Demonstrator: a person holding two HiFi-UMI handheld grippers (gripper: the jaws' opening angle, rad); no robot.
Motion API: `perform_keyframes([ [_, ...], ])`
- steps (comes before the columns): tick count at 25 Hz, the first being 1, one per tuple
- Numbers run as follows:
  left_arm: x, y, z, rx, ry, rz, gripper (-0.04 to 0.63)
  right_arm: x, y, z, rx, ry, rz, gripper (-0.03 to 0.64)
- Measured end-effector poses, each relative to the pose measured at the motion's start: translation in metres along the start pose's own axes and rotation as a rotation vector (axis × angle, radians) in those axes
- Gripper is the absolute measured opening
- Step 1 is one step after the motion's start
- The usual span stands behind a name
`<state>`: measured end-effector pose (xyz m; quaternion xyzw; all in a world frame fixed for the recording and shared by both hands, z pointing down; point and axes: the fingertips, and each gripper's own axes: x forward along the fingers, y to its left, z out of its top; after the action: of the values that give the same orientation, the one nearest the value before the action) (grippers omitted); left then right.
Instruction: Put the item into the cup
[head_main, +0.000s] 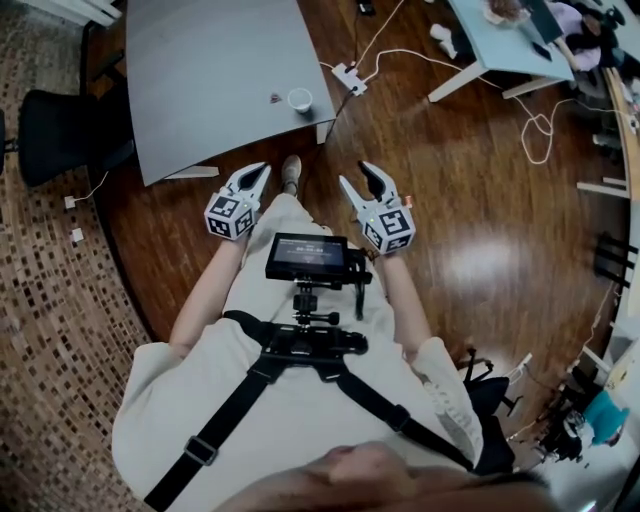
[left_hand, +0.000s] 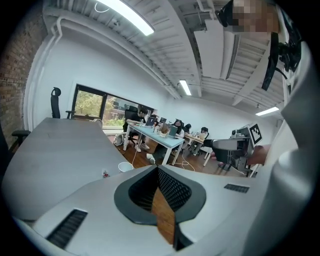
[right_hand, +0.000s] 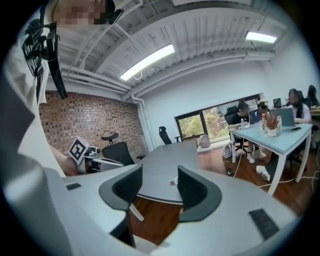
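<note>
Grey table (head_main: 210, 70) surface carried the item (head_main: 275, 97), a small object too small to identify, near the table's edge on my side. The white cup (head_main: 300, 99) stood upright just beside it, to its right, and the two did not touch. In the left gripper view the cup (left_hand: 125, 166) and the item (left_hand: 105, 173) lay beyond my jaw tips, side by side.

My left gripper (head_main: 258, 172) was held off the table, well apart from both objects. Its jaws met at the tips and gripped nothing; only a wedge of floor showed between the pads lower down. My right gripper (head_main: 354, 174) was held level with it, above the wooden floor (head_main: 420, 200). Its fingers (right_hand: 192, 190) stood clearly apart with nothing between them, and the table edge was visible through the gap.

A small screen (head_main: 306, 256) sat on my chest rig behind both grippers. A black chair (head_main: 60, 135) stood at the table's left side.
</note>
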<state>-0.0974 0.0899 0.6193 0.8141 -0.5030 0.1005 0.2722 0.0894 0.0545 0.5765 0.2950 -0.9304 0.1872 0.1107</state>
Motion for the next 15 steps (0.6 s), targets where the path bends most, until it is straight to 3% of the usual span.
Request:
perform_keyframes([
  [11,0.065,0.105,0.028,0.031,0.102,-0.056,0.017,0.104,-0.037,0.025,0.061,-0.012,-0.054,0.235],
  [15,0.082,0.116,0.038,0.06,0.132,-0.081,0.026,0.114,-0.045,0.043,0.087,-0.035,-0.082,0.236],
])
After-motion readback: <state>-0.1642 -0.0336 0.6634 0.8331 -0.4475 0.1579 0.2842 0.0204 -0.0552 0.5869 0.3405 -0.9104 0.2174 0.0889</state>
